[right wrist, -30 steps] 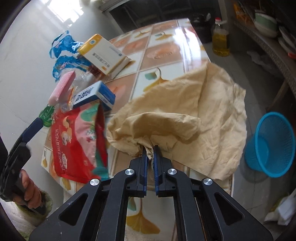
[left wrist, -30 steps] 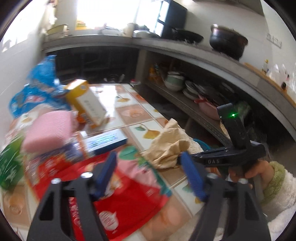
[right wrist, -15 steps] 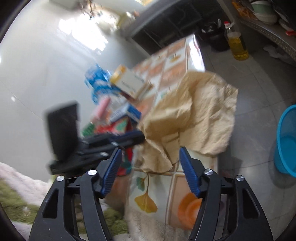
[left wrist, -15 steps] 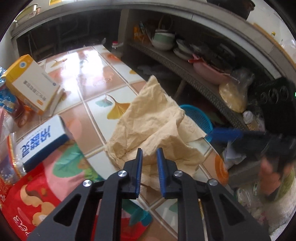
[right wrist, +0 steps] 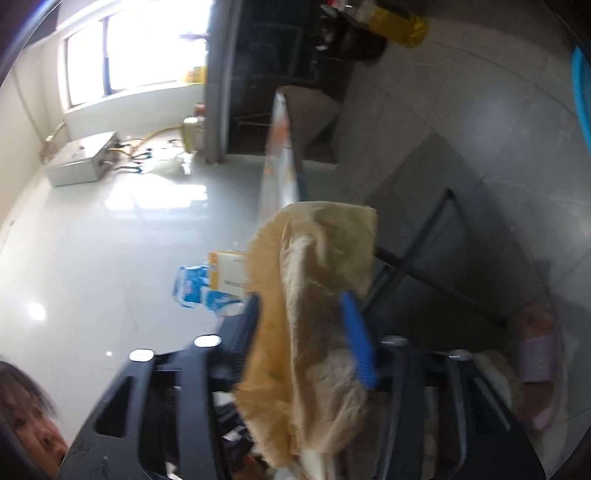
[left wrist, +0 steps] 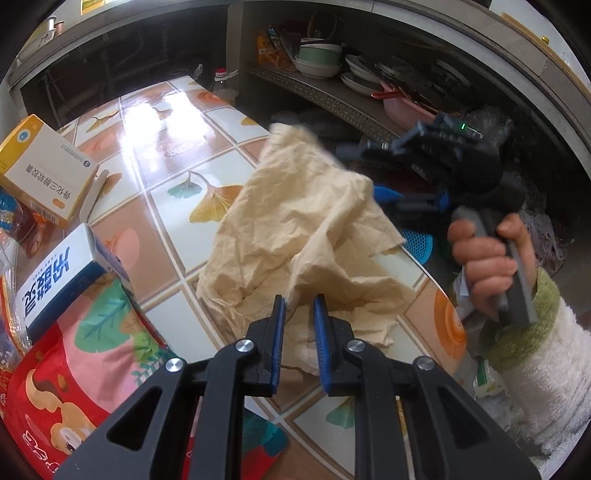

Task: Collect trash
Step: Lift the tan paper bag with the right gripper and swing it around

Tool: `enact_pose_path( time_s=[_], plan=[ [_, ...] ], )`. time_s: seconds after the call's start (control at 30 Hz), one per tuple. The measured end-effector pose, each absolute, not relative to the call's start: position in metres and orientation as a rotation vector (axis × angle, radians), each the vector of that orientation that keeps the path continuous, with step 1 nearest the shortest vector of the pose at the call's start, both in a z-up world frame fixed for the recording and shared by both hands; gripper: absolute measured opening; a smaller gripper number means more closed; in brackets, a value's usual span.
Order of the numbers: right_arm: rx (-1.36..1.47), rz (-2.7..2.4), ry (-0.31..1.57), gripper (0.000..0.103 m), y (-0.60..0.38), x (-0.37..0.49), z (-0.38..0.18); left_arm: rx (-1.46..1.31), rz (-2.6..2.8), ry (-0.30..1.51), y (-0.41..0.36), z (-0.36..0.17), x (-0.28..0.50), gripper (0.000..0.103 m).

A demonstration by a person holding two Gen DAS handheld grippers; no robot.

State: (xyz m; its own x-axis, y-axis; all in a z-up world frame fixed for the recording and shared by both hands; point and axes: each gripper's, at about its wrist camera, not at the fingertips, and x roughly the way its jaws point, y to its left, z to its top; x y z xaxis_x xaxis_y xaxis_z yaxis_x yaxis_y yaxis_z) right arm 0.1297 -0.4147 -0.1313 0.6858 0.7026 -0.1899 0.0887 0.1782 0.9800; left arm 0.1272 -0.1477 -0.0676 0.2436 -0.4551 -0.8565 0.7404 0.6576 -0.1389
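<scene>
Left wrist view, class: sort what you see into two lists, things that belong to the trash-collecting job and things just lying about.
Belongs to the job:
crumpled tan paper
left tongs, nipping its near edge
right tongs, closing around it
blue basket

Lying about:
yellow-and-white box
blue-and-white box
red snack bag
bowls on the shelf

A home kitchen is showing here: bowls (left wrist: 319, 59) and plates (left wrist: 356, 79) are sitting on a shelf (left wrist: 332, 98) under a long counter (left wrist: 424, 22), and a bottle of cooking oil (right wrist: 397, 20) is standing on the tiled floor (right wrist: 461, 122).
</scene>
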Motion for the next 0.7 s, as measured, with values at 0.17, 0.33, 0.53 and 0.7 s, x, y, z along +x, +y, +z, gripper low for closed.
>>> enact_pose_path(
  time_s=[0.17, 0.33, 0.53, 0.7],
  plan=[
    [1.228, 0.659, 0.718, 0.005, -0.389, 0.13, -0.09, 0.327, -0.844, 1.033, -0.155, -0.07, 0.128, 0.015],
    [1.099, 0.74, 0.847, 0.003, -0.35, 0.141, -0.077, 0.331, -0.851, 1.024, -0.154, -0.071, 0.127, 0.015],
    [1.12, 0.602, 0.764, 0.004, -0.386, 0.132, -0.069, 0.323, -0.85, 1.024, -0.151, -0.071, 0.125, 0.015],
    [1.206, 0.426, 0.774, 0.044, -0.423, 0.134, -0.095, 0.32, -0.851, 1.025, -0.15, -0.073, 0.124, 0.015]
  ],
)
